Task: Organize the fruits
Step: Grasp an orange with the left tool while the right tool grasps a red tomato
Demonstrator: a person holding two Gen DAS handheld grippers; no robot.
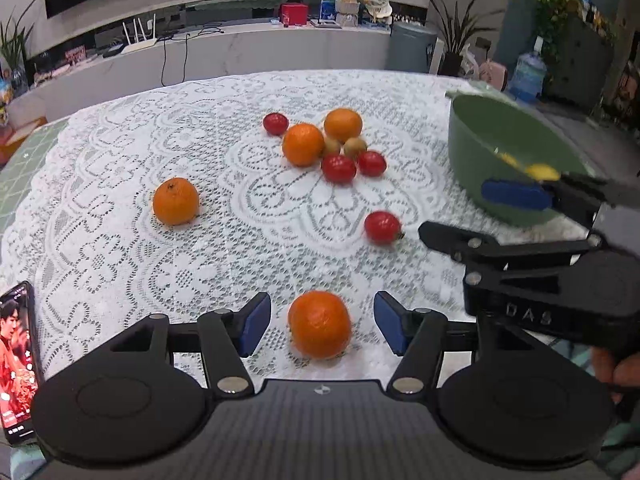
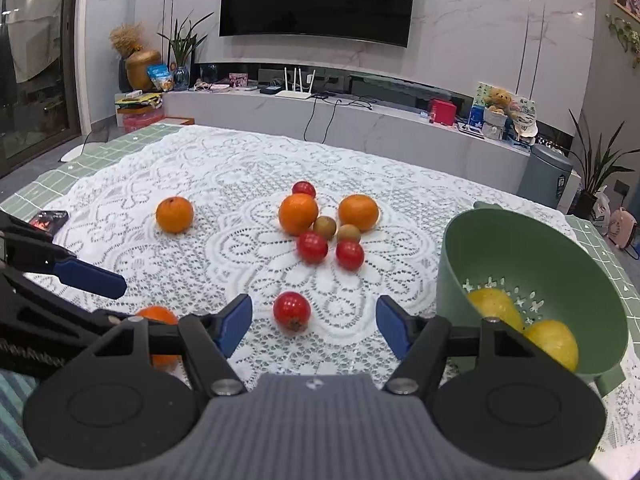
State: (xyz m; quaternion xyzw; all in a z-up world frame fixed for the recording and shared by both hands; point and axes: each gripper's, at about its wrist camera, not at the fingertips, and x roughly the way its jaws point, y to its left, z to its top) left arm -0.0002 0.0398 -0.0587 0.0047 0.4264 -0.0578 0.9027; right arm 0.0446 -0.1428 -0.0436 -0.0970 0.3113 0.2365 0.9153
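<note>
Lace cloth [image 1: 120, 240] covered the table. Left gripper [image 1: 320, 326] stood spread around an orange [image 1: 319, 324] at lower centre, pads clear. Right gripper [image 2: 314, 322] stood spread around a red fruit [image 2: 292, 311], untouched. Green bowl [image 2: 520, 248] at right held yellow fruit [image 2: 554, 344].

Bare lace cloth [image 2: 224, 200] is seen between the lone orange [image 2: 174, 214] and the fruit cluster [image 2: 320, 224]. The right side is blocked by the green bowl [image 2: 532, 240]. The left edge is taken by a phone [image 1: 16, 360].
</note>
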